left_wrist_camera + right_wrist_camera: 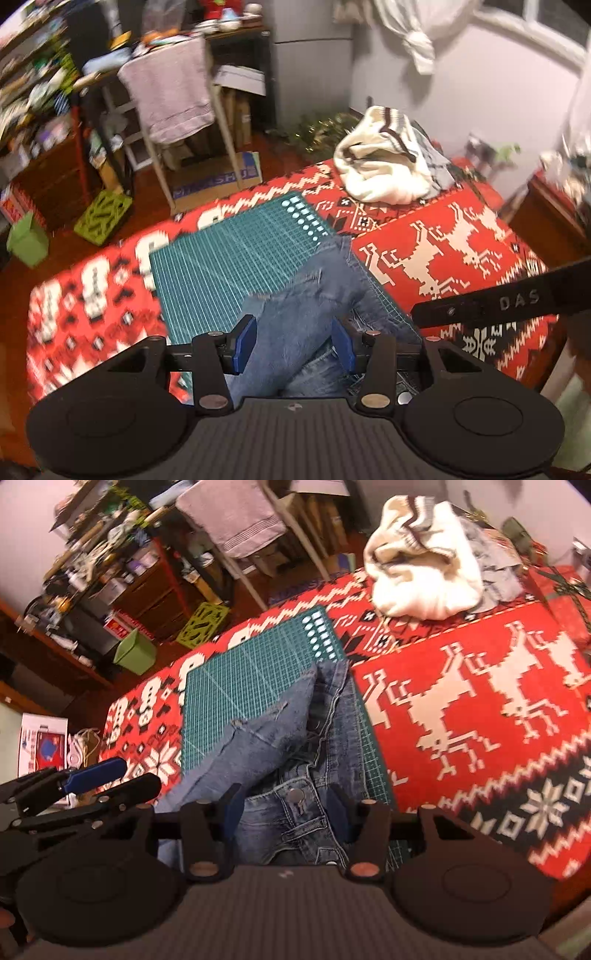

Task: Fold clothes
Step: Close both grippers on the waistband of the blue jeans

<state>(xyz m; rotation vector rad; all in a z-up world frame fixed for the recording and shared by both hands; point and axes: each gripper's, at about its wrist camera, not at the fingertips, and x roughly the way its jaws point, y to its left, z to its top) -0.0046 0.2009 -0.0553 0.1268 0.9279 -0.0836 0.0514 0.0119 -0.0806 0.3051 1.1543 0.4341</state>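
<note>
Two grippers over rumpled jeans

Both the left gripper [293, 345] and right gripper [286, 814] hover with jaws apart above the jeans [295, 738]. Waistband nearest, legs running away along the green mat [229, 258]; beyond, a heaped cream sweater [384, 166].

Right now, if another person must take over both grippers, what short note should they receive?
Left gripper: open, holding nothing, above the jeans.
Right gripper: open, holding nothing, above the waistband button.
The jeans lie rumpled on the green cutting mat, one leg bunched up, not yet folded flat.
A cream sweater and a grey-checked garment are piled at the far end of the red blanket, unfolded.
Left to do: flatten and fold the jeans, then the pile.
</note>
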